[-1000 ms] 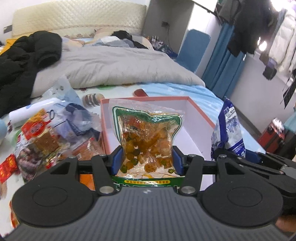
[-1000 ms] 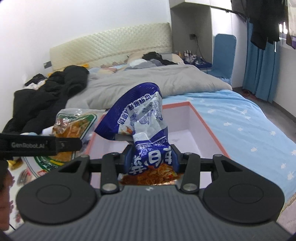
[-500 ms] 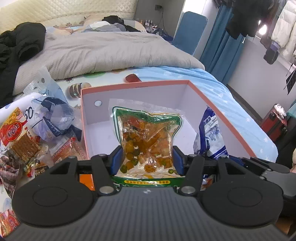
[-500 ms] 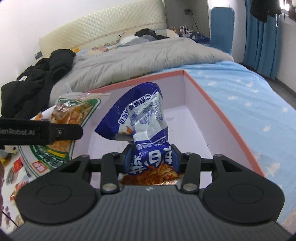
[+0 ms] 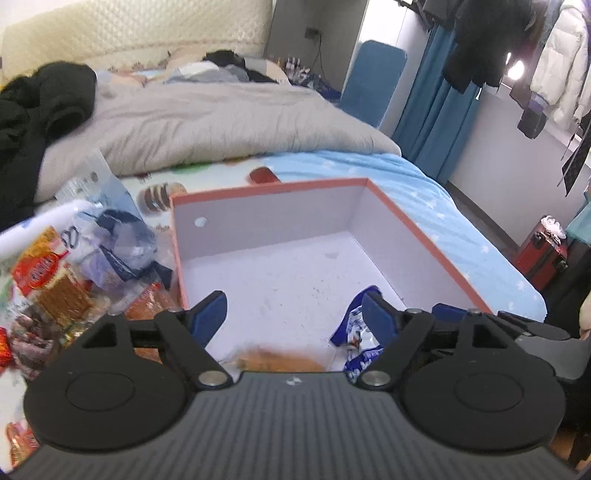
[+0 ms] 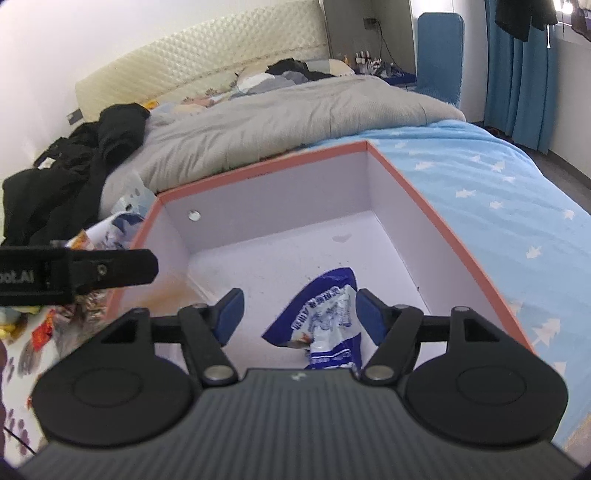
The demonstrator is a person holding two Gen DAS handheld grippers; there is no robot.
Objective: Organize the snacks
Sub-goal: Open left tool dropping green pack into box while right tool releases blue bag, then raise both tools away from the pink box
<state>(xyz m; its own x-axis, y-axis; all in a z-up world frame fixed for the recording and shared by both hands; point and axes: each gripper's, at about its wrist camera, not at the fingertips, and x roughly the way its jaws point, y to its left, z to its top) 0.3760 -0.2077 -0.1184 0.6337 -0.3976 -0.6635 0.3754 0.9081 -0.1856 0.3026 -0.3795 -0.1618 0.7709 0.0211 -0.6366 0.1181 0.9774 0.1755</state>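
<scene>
We see both grippers' fingers just spread wide: the blue snack bag [image 6: 325,314] lies loose between the right gripper [image 6: 297,312] fingers (inside the box [image 6: 436,206]), the left gripper [image 5: 295,314] empty.

Both wrist views tilt down, close over the same box [image 5: 413,236] [image 6: 424,206] on the bed; the left looks in beside the right, sharing headboard [image 5: 140,33] [image 6: 207,55] beyond.

Blue snack bag [image 6: 325,317] in the box [image 6: 436,206], between spread tool [image 6: 299,314] jaws.
</scene>
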